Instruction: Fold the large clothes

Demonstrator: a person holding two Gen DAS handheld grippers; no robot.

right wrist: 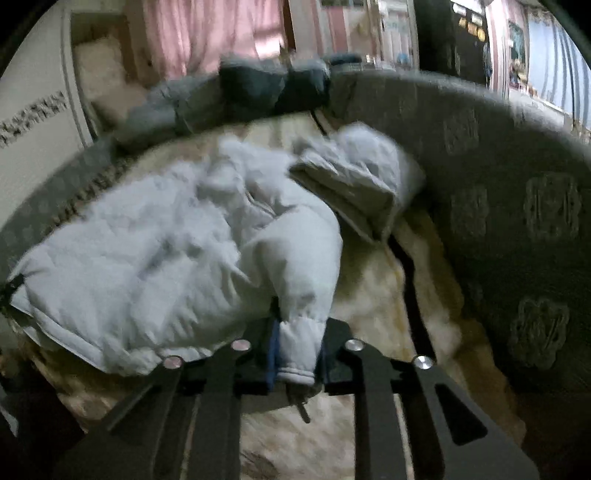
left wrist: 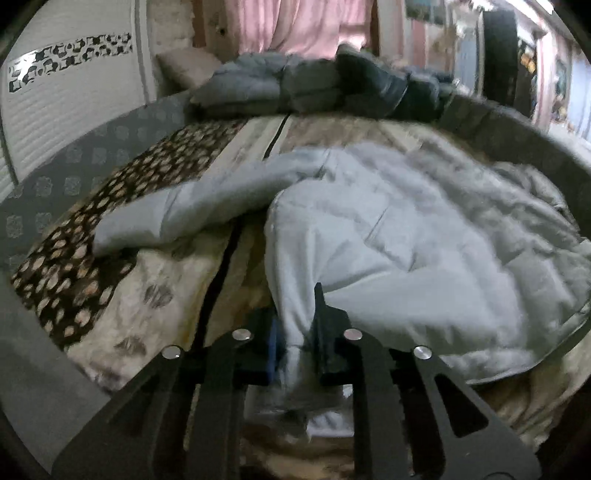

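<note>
Bedding fills the left wrist view: a pale grey puffer jacket (left wrist: 388, 236) lies spread across a cream blanket (left wrist: 155, 291) with a dark spotted band (left wrist: 88, 229) along its left side. One sleeve (left wrist: 177, 210) of the jacket stretches out to the left over the blanket. The left gripper (left wrist: 295, 354) is pinched on a narrow fold of the jacket's near edge, the pale cloth squeezed between its two black fingers (left wrist: 325, 332). At the far end of the bed, a heap of darker grey and navy padded clothes (left wrist: 317, 85) rests in front of a pink curtain (left wrist: 303, 26). A white panelled wall (left wrist: 70, 107) with a patterned strip stands at left.

Seen from the right wrist, the same jacket (right wrist: 147, 258) lies bunched at left and centre on the cream blanket (right wrist: 369, 295), its hood (right wrist: 362, 181) folded open toward the far right. The right gripper (right wrist: 297, 354) is clamped on the cuffed end of a sleeve (right wrist: 299, 295), the ribbed cuff poking out below the fingers (right wrist: 334, 343). A grey cover with a raised floral pattern (right wrist: 517, 206) curves along the right side, just beside the blanket. The dark clothes pile (right wrist: 258, 88) and pink curtain (right wrist: 207, 33) sit blurred beyond.
</note>
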